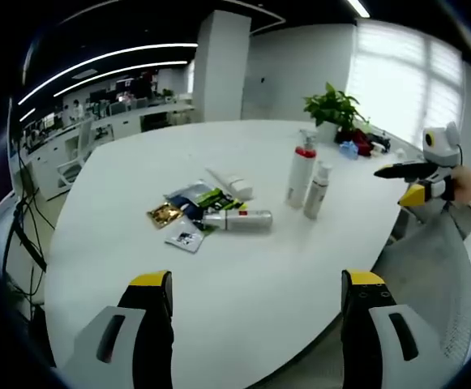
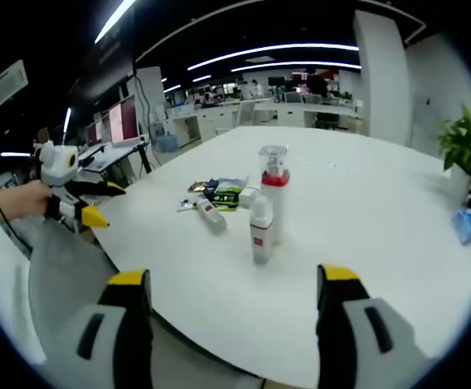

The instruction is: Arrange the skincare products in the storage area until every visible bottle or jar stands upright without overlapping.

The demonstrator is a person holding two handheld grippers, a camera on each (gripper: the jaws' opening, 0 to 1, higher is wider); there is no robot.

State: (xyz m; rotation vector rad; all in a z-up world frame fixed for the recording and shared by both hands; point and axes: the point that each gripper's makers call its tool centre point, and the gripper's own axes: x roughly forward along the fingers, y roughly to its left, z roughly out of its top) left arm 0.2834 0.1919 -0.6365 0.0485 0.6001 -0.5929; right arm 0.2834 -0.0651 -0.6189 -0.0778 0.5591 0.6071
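Observation:
On the white table [image 1: 243, 292] a tall white bottle with a red band [image 1: 302, 170] and a shorter white bottle [image 1: 318, 190] stand upright side by side. Left of them a silver bottle [image 1: 239, 219] and a white tube [image 1: 231, 184] lie flat among sachets [image 1: 188, 212]. My left gripper [image 1: 255, 301] hangs open over the near table edge, nothing between its jaws. My right gripper [image 1: 413, 174], held in a hand, hovers off the table's right side. In the right gripper view the right gripper [image 2: 235, 301] is open and empty before the tall bottle [image 2: 274, 198], short bottle [image 2: 260, 231] and lying bottle [image 2: 211, 215]; the left gripper [image 2: 77, 198] is at the left.
A potted plant [image 1: 332, 105] with red and blue items [image 1: 357, 144] beside it sits at the far right table edge. A grey mesh chair [image 1: 438, 259] stands by the table's right side. Office desks and monitors fill the background.

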